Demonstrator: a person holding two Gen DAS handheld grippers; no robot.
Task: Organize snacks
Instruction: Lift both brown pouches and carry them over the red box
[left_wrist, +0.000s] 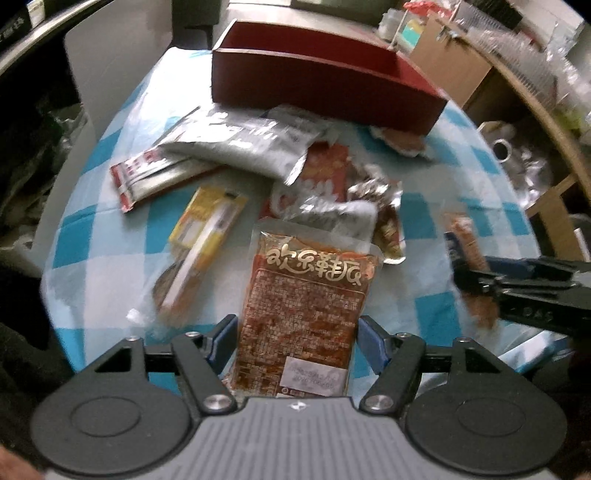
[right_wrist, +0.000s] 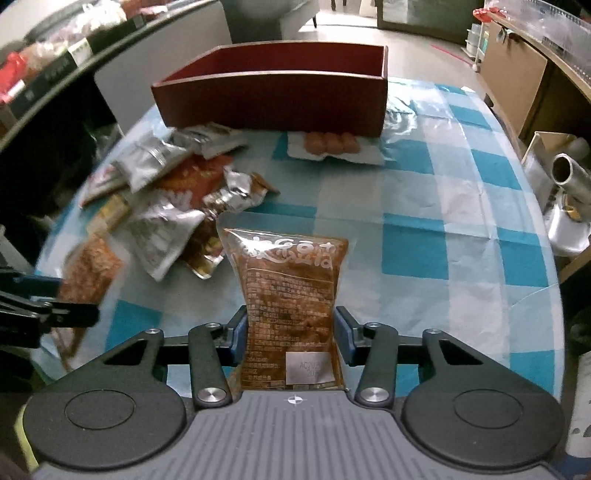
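Each gripper is grasping a snack: the left gripper (left_wrist: 297, 341) holds a red pack (left_wrist: 306, 310), the right gripper (right_wrist: 291, 334) a brown pack (right_wrist: 290, 295), above the counter (right_wrist: 424, 221). They look soft, light and slippery; pinch the sides.

Orange-brown snack packets (left_wrist: 303, 314) (right_wrist: 291, 306) lifted, empty red box (right_wrist: 273, 92) behind
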